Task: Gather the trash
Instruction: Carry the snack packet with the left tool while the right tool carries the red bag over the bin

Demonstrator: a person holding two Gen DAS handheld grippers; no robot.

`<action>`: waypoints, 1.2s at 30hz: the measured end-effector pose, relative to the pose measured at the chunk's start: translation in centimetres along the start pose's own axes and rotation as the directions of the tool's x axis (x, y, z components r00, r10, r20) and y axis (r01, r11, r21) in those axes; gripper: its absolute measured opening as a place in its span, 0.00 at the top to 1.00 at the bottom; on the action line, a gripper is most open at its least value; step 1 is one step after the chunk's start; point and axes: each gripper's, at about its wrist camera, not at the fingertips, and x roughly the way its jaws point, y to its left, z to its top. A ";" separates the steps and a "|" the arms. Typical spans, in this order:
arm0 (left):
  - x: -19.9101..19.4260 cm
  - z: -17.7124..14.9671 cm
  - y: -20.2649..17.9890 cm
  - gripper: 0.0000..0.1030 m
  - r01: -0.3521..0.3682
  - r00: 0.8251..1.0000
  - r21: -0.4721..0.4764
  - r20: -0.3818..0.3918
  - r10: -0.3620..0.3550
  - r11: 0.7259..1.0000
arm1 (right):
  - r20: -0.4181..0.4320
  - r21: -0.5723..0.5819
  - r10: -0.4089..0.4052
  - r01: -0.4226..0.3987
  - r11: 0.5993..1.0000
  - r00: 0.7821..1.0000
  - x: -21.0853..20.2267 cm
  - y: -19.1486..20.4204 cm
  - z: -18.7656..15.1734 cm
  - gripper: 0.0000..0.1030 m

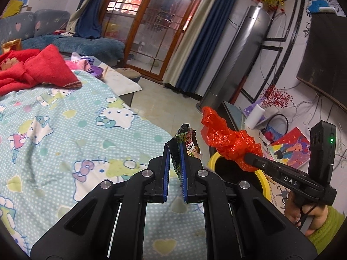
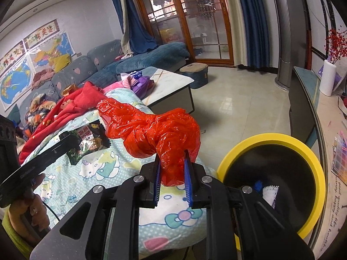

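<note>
Blanket with cartoon cats on light blue dotted cloth point(image 1: 65, 117) covers the bed on the left side. A bright red cloth point(image 1: 39, 69) lies bunched on it, further back. A grey sofa with heart shapes point(image 2: 71, 69) sits behind the bed, and maps hang on the wall above it.

The left gripper point(image 1: 176, 149) is in the middle of the left wrist view. Its jaws are pinching a dark shiny snack wrapper with cartoon pictures point(image 1: 184, 139), which sticks up above the blue pads and is held over the edge of the bed. In the right wrist view the same wrapper point(image 2: 86, 143) hangs over the blanket point(image 2: 104, 164).

A little to the right, the right gripper point(image 2: 172, 169) has its jaws pinching a crumpled red plastic bag point(image 2: 151, 130). The bag is up in the air, between the bed and the bin. From the left wrist view the bag point(image 1: 227, 138) bunches around the tip of the right gripper, just above the bin's rim.

The round black bin with a yellow rim point(image 2: 312, 156) stands on the floor just beside the bed. Something white and something blue lie inside it. A white low counter point(image 2: 173, 80) stands further back on the tiled floor.
</note>
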 end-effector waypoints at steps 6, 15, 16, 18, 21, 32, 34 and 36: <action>0.0 -0.1 -1.8 0.95 0.022 1.000 0.038 -0.001 -0.022 0.999 | 0.022 0.016 -0.021 0.021 1.000 1.000 -1.5 -1.3 -0.3 0.83; 0.1 -0.5 -4.1 0.95 0.046 0.999 0.087 -0.009 -0.046 0.995 | 0.056 0.056 -0.058 0.055 0.997 0.997 -3.6 -3.6 -0.4 0.83; 0.2 -0.6 -4.3 0.95 0.048 0.999 0.093 -0.011 -0.047 0.995 | 0.060 0.061 -0.064 0.060 0.996 0.996 -3.9 -3.9 -0.4 0.83; 0.3 -0.7 -4.9 0.95 0.055 0.998 0.105 -0.016 -0.054 0.993 | 0.065 0.067 -0.073 0.069 0.995 0.995 -4.2 -4.4 -0.6 0.83; 0.5 -1.0 -5.8 0.95 0.064 0.998 0.123 -0.021 -0.062 0.990 | 0.077 0.077 -0.095 0.089 0.993 0.992 -4.7 -5.1 -0.8 0.83; 1.6 -2.1 -9.0 0.95 0.097 0.995 0.193 -0.054 -0.088 0.977 | 0.101 0.144 -0.169 0.154 0.978 0.980 -6.4 -8.3 -1.4 0.83; 1.9 -2.2 -9.5 0.95 0.103 0.994 0.205 -0.061 -0.093 0.973 | 0.104 0.155 -0.181 0.164 0.974 0.978 -6.7 -8.9 -1.6 0.83; 2.1 -2.2 -9.9 0.95 0.108 0.993 0.216 -0.065 -0.096 0.970 | 0.107 0.165 -0.189 0.170 0.972 0.976 -6.9 -9.4 -1.8 0.83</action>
